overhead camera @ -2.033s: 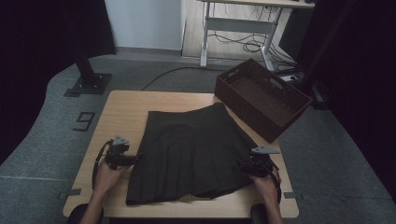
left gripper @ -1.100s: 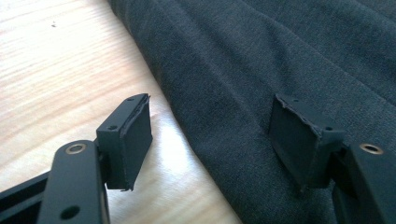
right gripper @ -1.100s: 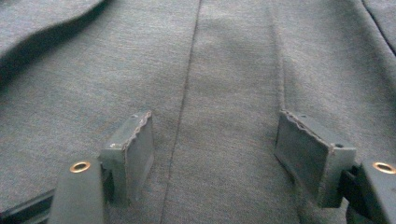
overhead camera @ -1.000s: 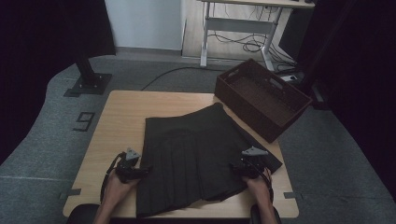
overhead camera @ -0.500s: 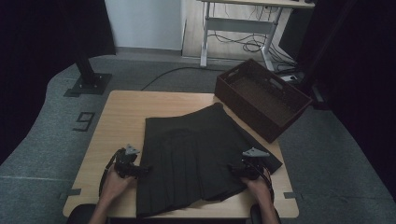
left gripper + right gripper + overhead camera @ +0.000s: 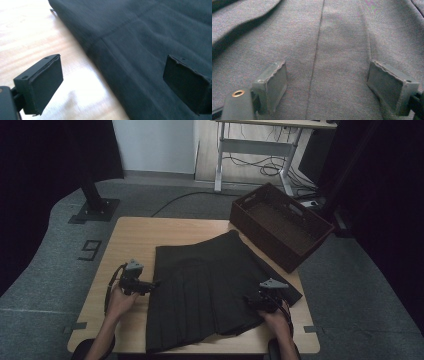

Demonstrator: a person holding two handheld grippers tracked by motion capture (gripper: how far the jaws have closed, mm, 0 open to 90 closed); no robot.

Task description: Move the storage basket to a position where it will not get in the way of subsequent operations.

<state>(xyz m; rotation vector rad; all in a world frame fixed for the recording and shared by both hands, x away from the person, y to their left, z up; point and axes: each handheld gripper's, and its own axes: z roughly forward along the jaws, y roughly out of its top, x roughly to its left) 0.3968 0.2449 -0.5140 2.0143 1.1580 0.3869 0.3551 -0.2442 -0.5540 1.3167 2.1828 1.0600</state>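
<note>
A dark pleated garment [image 6: 210,290] lies spread flat on the wooden table [image 6: 135,235]. My left gripper [image 6: 152,284] is at its left edge. Its jaws have just been opening and stand wide; in the left gripper view [image 6: 112,72] one jaw hovers over bare wood and the other over the garment [image 6: 150,30], gripping nothing. My right gripper [image 6: 248,301] rests over the garment's right side near the front. Its jaws have also just been opening. In the right gripper view [image 6: 327,75] they stand apart above the cloth [image 6: 337,30], with a seam running between them.
A dark brown open crate [image 6: 280,222] stands at the table's far right corner, close to the garment's top. Bare wood lies to the left of the garment and behind it. A desk frame and cables are on the floor beyond the table.
The garment has slid toward the near edge since the earliest frame. My left gripper has then moved away from me along the garment's left edge. The right hand has stayed put.
</note>
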